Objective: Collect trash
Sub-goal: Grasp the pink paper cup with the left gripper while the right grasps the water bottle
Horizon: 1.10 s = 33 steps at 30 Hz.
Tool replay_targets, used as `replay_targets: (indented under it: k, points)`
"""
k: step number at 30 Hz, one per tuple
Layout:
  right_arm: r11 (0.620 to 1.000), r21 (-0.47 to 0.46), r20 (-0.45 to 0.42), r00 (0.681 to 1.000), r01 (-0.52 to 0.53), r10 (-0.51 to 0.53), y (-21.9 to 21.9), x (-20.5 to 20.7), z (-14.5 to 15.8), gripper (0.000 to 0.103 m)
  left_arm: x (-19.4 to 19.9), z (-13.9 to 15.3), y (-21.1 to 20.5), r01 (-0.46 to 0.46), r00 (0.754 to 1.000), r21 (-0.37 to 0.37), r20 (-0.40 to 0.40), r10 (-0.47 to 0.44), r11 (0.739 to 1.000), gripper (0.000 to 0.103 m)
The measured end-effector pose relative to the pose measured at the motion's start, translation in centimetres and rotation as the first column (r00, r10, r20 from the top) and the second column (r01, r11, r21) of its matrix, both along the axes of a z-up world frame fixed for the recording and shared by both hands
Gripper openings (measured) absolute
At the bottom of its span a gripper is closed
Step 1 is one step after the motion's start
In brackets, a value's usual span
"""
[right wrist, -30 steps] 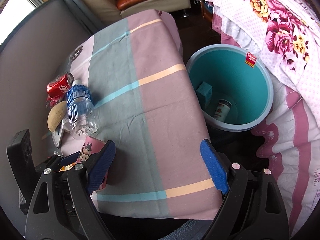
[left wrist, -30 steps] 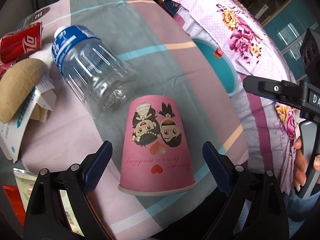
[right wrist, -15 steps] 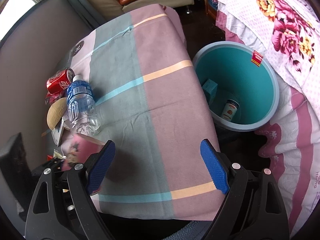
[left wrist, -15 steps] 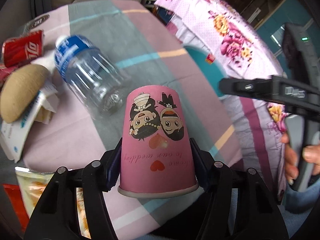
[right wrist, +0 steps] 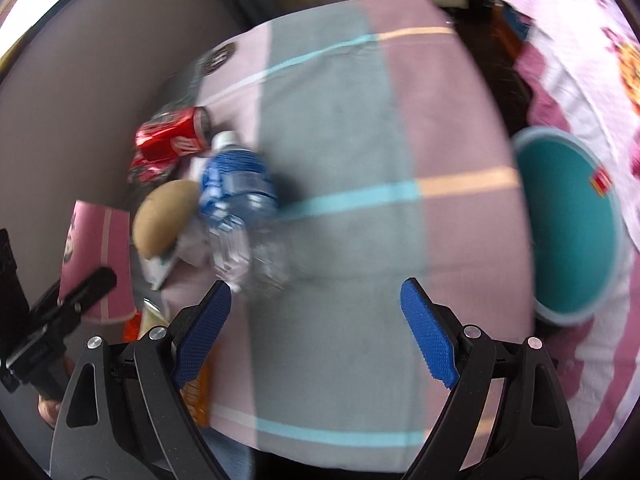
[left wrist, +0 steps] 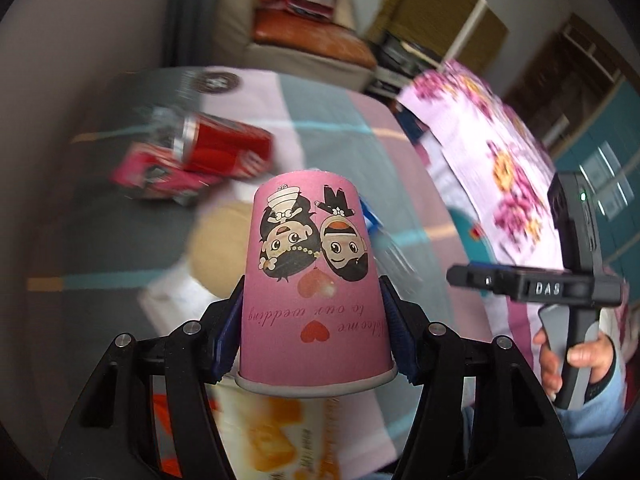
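My left gripper (left wrist: 314,332) is shut on an upside-down pink paper cup (left wrist: 314,280) printed with a cartoon wedding couple, and holds it off the table. The same cup (right wrist: 96,264) shows at the left of the right wrist view. My right gripper (right wrist: 316,328) hangs open over the striped tablecloth (right wrist: 352,152) with nothing between its blue pads. Just beyond its left finger lies an empty clear bottle with a blue label (right wrist: 240,200). A red soda can (right wrist: 172,136) and a tan round piece (right wrist: 164,220) lie left of the bottle.
A teal bin (right wrist: 568,232) stands on the floor right of the table, beside a floral bedspread (left wrist: 500,160). An orange snack wrapper (left wrist: 276,432) lies under the cup. A sofa (left wrist: 304,40) stands beyond the table. A person's hand (left wrist: 576,356) grips the right tool.
The left jaws closed on the pink cup and lifted it off the table. The right gripper swung left, so the bottle now lies near its left finger and the bin sits at the frame's right.
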State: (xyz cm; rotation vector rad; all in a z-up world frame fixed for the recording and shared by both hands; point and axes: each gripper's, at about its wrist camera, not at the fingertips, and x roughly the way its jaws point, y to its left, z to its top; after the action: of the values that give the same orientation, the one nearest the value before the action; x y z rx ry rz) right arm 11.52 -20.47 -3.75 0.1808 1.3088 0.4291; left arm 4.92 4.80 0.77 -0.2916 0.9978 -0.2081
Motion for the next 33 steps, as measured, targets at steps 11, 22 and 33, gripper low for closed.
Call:
replay_targets:
  k: [11, 22, 33]
  points:
    - [0.987, -0.048, -0.059, 0.987, -0.155, 0.152, 8.0, 4.5, -2.7, 0.083, 1.7, -0.9, 6.2, -0.116, 0.993, -0.02, -0.018, 0.115, 0.993, 0.063]
    - [0.98, -0.008, -0.027, 0.98, -0.197, 0.197, 9.0, 5.0, -3.7, 0.065, 2.6, -1.2, 6.2, -0.112, 0.993, -0.03, -0.027, 0.111, 0.993, 0.063]
    - [0.989, 0.149, 0.0, 1.0, -0.017, 0.017, 1.4, 4.4, -1.1, 0.064, 4.0, -0.1, 0.1, 0.007, 1.0, -0.002, -0.012, -0.007, 1.0, 0.063]
